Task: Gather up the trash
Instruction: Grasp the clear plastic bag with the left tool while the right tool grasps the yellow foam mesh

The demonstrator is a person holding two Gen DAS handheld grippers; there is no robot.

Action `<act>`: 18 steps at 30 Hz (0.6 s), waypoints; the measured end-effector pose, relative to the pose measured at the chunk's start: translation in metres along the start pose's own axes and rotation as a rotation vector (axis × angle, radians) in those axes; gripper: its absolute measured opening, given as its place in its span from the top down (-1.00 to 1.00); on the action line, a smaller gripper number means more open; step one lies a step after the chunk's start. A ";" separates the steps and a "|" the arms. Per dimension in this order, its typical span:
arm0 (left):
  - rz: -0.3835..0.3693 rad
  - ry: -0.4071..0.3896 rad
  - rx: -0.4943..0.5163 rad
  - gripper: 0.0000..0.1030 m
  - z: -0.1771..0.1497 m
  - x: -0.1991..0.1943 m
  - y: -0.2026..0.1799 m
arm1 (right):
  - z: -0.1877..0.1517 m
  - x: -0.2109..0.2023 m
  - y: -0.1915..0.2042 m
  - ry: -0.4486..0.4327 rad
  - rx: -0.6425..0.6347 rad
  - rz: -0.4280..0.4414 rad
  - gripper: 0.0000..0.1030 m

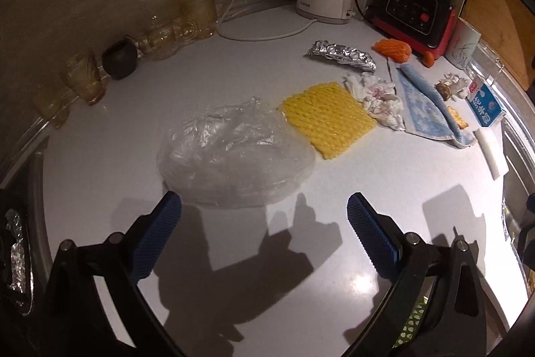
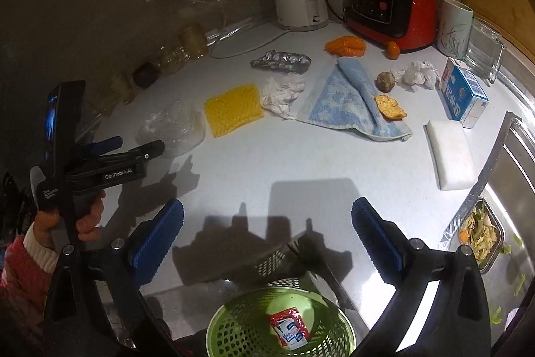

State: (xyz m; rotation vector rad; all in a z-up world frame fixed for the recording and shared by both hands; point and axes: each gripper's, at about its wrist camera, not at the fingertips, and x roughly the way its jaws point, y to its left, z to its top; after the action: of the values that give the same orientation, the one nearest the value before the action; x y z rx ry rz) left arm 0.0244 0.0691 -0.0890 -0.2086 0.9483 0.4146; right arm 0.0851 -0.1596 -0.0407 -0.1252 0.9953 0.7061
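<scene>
Hovering over the white counter (image 1: pixel 100 136), the left gripper (image 1: pixel 264 206) has its blue pads spread wide with nothing between them. Just ahead of its tips, slightly toward the left finger, lies a crumpled clear plastic bag (image 1: pixel 234 153). The bag's long axis runs roughly across the gripper's line of sight, so the spread jaws already stand broadside to it. Beyond the bag, further ahead and to the right, sit a yellow foam net (image 1: pixel 327 119), a wad of tissue (image 1: pixel 378 99) and a roll of foil (image 1: pixel 341 56), with a blue towel (image 1: pixel 424 102) and a milk carton (image 1: pixel 485 102) further right again.

The right gripper (image 2: pixel 267 219) also stands fully apart and empty. Directly below it, close to the camera, is a green basket (image 2: pixel 234 317) holding a red sauce packet (image 2: pixel 289 330), which looks like the collecting bin. From this gripper the bag lies ahead and well to the left, past the left gripper as seen from the side, held by a hand (image 2: pixel 87 219).

The left hand is clearly the nearer one to the bag, so the bag is likely its next pick: a short reach forward and down, then a carry back toward the basket. The thin film may slip or bunch unevenly when pinched.
</scene>
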 end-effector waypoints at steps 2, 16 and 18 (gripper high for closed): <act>-0.013 0.012 0.017 -0.85 0.007 0.014 0.003 | 0.010 0.011 0.005 0.001 0.016 -0.005 -0.94; -0.050 0.089 0.061 -0.10 0.033 0.066 0.020 | 0.072 0.102 0.044 0.050 0.029 -0.057 -0.94; -0.044 0.113 0.072 0.28 0.034 0.071 0.021 | 0.078 0.113 0.049 0.059 0.023 -0.059 -0.94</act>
State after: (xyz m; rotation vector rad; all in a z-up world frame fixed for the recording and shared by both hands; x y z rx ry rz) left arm 0.0774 0.1179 -0.1277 -0.1887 1.0662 0.3297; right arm 0.1515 -0.0351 -0.0775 -0.1551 1.0516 0.6394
